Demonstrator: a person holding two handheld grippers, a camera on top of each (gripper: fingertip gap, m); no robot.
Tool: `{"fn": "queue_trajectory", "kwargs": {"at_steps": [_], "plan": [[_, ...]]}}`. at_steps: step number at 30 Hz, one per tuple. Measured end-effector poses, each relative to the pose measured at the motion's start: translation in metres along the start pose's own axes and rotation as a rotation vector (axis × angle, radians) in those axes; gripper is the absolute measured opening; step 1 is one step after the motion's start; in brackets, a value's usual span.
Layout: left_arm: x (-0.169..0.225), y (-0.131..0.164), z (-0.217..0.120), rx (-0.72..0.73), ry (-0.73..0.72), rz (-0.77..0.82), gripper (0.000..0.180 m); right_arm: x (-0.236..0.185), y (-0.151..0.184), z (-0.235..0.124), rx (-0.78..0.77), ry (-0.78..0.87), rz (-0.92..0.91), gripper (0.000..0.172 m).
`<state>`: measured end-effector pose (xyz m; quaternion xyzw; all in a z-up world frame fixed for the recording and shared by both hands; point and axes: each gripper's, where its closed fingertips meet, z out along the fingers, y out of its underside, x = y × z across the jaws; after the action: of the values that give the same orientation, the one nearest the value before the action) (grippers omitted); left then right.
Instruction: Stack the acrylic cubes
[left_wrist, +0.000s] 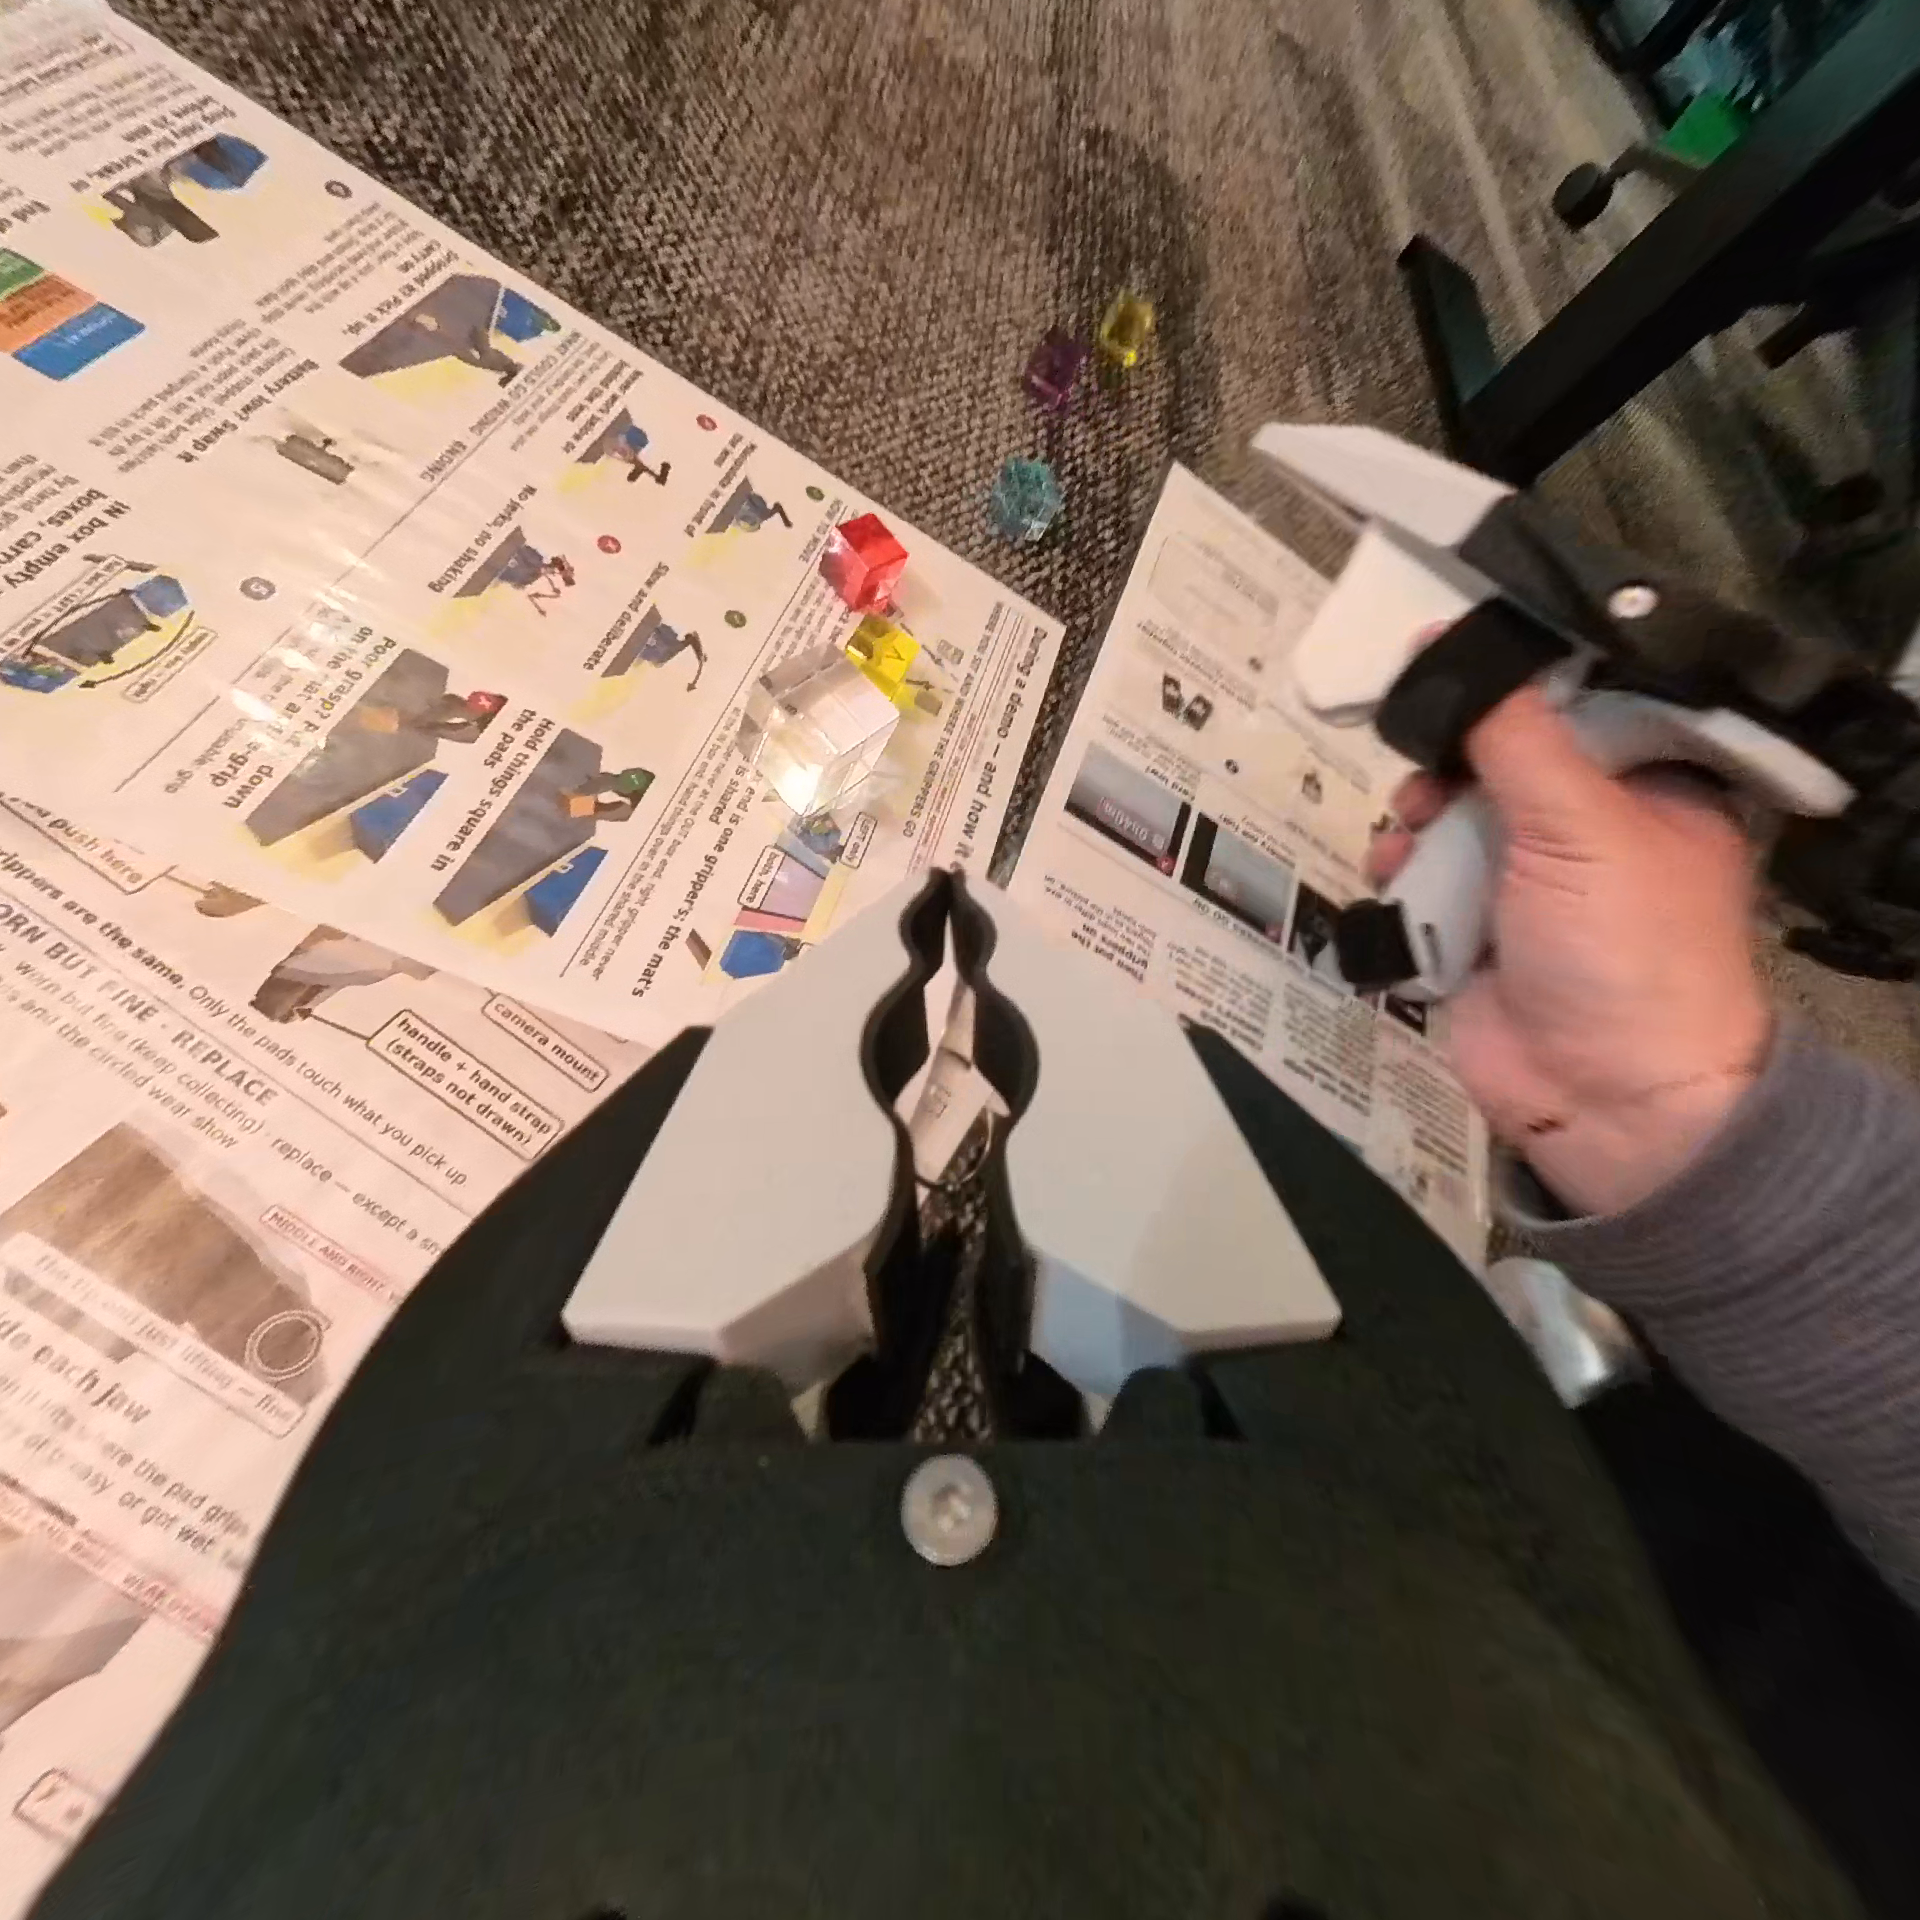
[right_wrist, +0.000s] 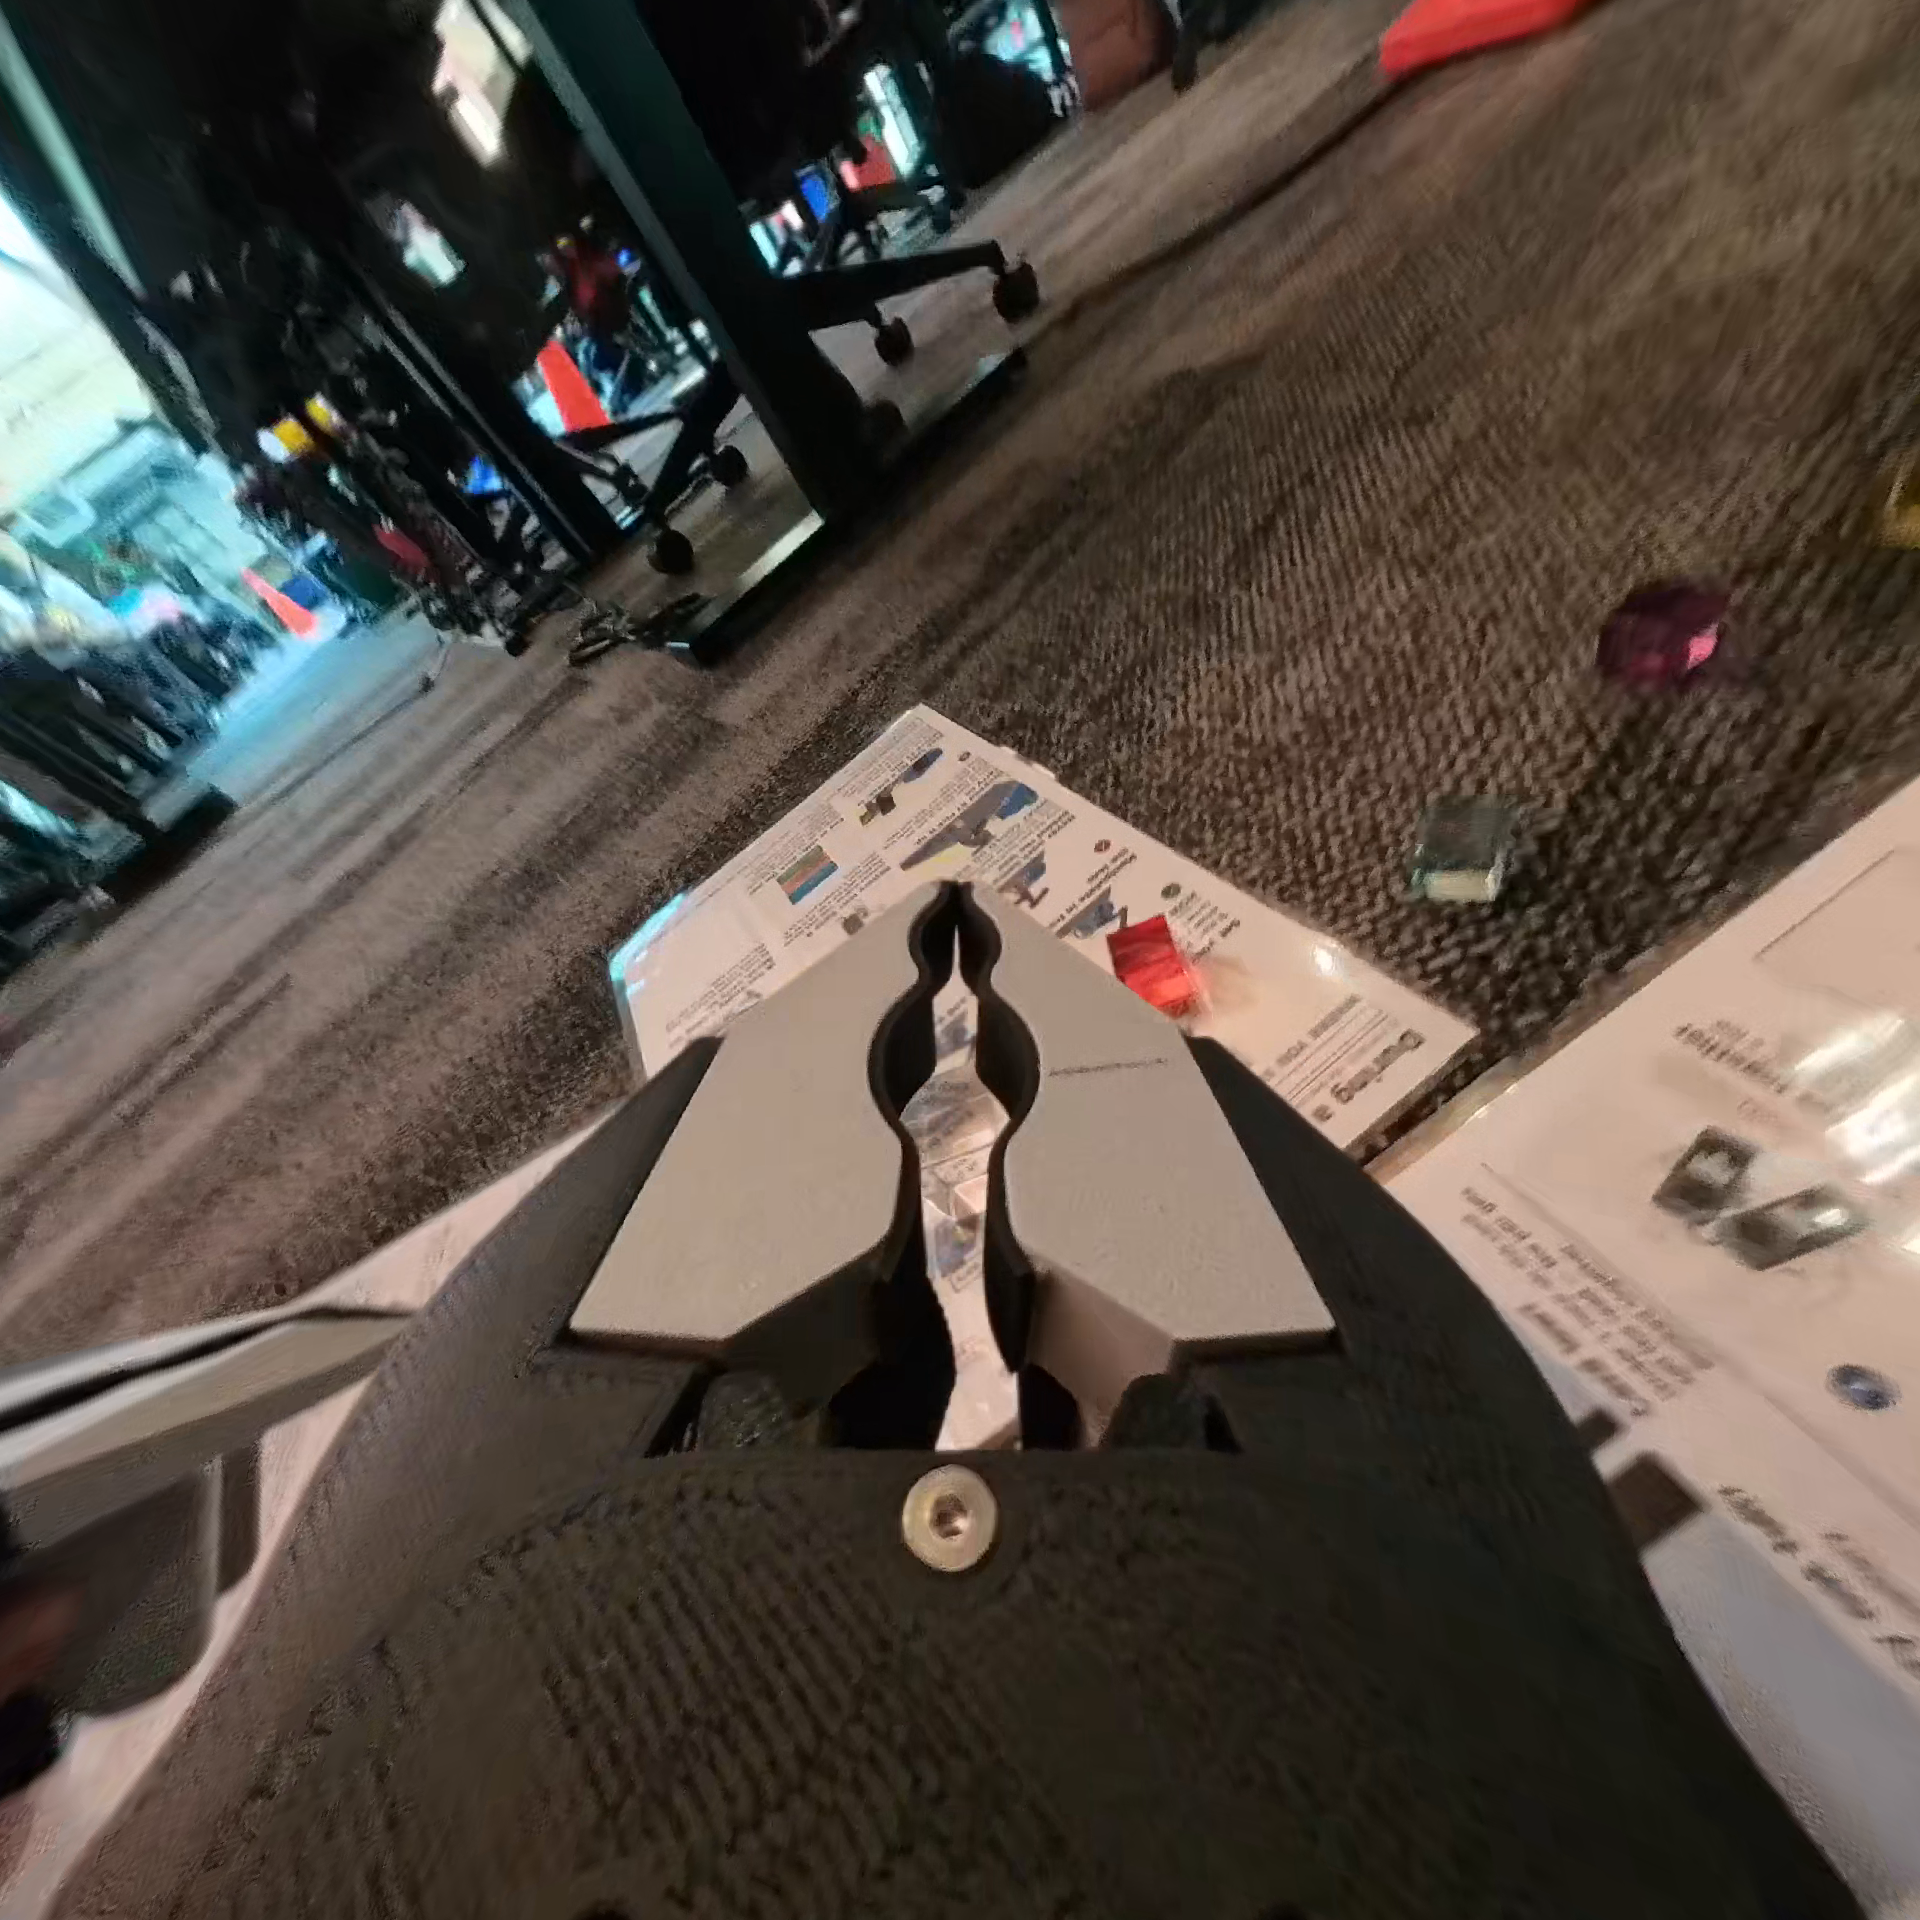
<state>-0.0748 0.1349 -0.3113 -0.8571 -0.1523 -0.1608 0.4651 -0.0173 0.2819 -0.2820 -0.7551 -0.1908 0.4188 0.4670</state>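
Observation:
My left gripper (left_wrist: 951, 883) is shut with nothing between its pads and hovers over a laminated printed sheet (left_wrist: 416, 582). Just ahead of its tips on that sheet lie a clear cube (left_wrist: 826, 743), a small yellow cube (left_wrist: 883, 652) and a red cube (left_wrist: 864, 561). My right gripper (right_wrist: 956, 896) is shut and empty, low over the same sheet (right_wrist: 1299, 997). The red cube (right_wrist: 1153, 961) lies just right of its tips. The right gripper also shows in the left wrist view (left_wrist: 1351, 582), held in a hand (left_wrist: 1579, 935) and blurred.
On the carpet (left_wrist: 831, 208) beyond the sheet lie a pale blue cube (left_wrist: 1023, 499), a purple cube (left_wrist: 1055, 366) and a yellow cube (left_wrist: 1127, 327). A second printed sheet (left_wrist: 1195, 727) lies to the right. Dark desk legs (right_wrist: 748, 343), chair castors (right_wrist: 1013, 286) and orange cones (right_wrist: 571, 390) stand farther off. The gap from one gripper's tips to the other's is roughly 15 cm. Measured from the fingertips, the red cube (right_wrist: 1153, 961) is 15 cm or so from the right gripper and 25 cm from the left. Look for it in the left wrist view (left_wrist: 892, 557) too.

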Motion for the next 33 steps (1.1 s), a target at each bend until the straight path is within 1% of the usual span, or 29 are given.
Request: {"fn": "queue_trajectory", "kwargs": {"at_steps": [3,5,6,7,8,10,12,15,19,24,29,31,32,33], "plan": [[-0.001,-0.005,-0.003,0.033,-0.010,0.006,0.000,-0.007,-0.025,-0.014,-0.032,0.009,-0.230,0.000],[-0.004,-0.007,-0.006,0.053,-0.025,0.011,0.001,-0.007,-0.030,-0.018,-0.089,-0.007,-0.374,0.000],[-0.005,-0.008,-0.007,0.064,-0.032,0.011,0.001,-0.005,-0.027,-0.018,-0.124,-0.030,-0.436,0.000],[-0.006,-0.010,-0.008,0.076,-0.039,0.009,0.002,-0.002,-0.020,-0.017,-0.164,-0.051,-0.480,0.014],[-0.007,-0.011,-0.009,0.087,-0.046,0.006,0.002,0.005,-0.008,-0.015,-0.214,-0.063,-0.499,0.020],[-0.008,-0.014,-0.010,0.103,-0.055,0.002,0.003,0.019,0.020,-0.005,-0.290,-0.076,-0.454,0.026],[-0.007,-0.014,-0.009,0.104,-0.054,0.005,0.004,0.026,0.043,0.009,-0.306,-0.088,-0.367,0.033],[-0.004,-0.010,-0.007,0.088,-0.048,0.013,0.004,0.024,0.072,0.034,-0.342,-0.116,-0.292,0.034],[-0.001,-0.006,-0.003,0.064,-0.037,0.026,0.004,0.029,0.103,0.063,-0.452,-0.119,-0.396,0.035],[0.004,-0.007,0.002,0.050,-0.020,0.045,0.004,0.037,0.117,0.081,-0.476,-0.138,-0.411,0.039],[0.007,-0.010,0.003,0.054,-0.015,0.063,0.004,0.044,0.127,0.090,-0.519,-0.136,-0.439,0.040],[0.007,-0.011,0.003,0.057,-0.014,0.061,0.004,0.044,0.129,0.092,-0.524,-0.139,-0.441,0.035],[0.007,-0.011,0.003,0.058,-0.013,0.057,0.004,0.045,0.130,0.091,-0.533,-0.136,-0.445,0.027],[0.007,-0.011,0.002,0.059,-0.011,0.052,0.004,0.045,0.130,0.091,-0.535,-0.131,-0.452,0.025]]}}
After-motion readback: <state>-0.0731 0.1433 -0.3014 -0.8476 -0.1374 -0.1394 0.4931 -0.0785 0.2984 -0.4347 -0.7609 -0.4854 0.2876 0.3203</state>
